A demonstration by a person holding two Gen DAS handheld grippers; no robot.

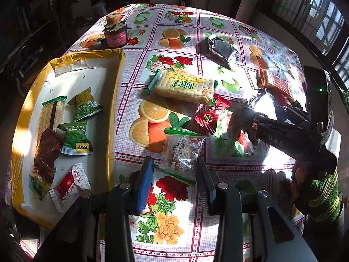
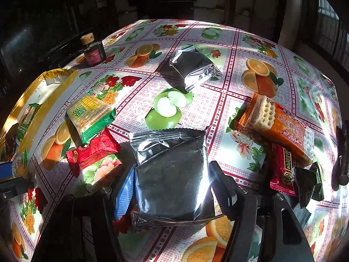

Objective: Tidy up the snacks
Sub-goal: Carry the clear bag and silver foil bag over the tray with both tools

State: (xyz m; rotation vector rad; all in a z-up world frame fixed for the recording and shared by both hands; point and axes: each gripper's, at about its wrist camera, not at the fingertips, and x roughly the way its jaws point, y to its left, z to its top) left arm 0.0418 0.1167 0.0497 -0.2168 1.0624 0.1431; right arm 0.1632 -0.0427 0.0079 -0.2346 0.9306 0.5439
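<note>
A yellow-rimmed tray at the left holds several snack packets. My left gripper is open, its fingers on either side of a clear packet with green ends lying on the tablecloth. My right gripper has its fingers against both sides of a silver foil packet; it also shows in the left wrist view. Loose on the table lie a green cracker pack, a red packet, an orange wafer pack and a second silver packet.
A dark jar with a cork lid stands at the far left of the table beyond the tray. A red packet and a dark packet lie at the right by the wafer pack. The table edge curves away at the far side.
</note>
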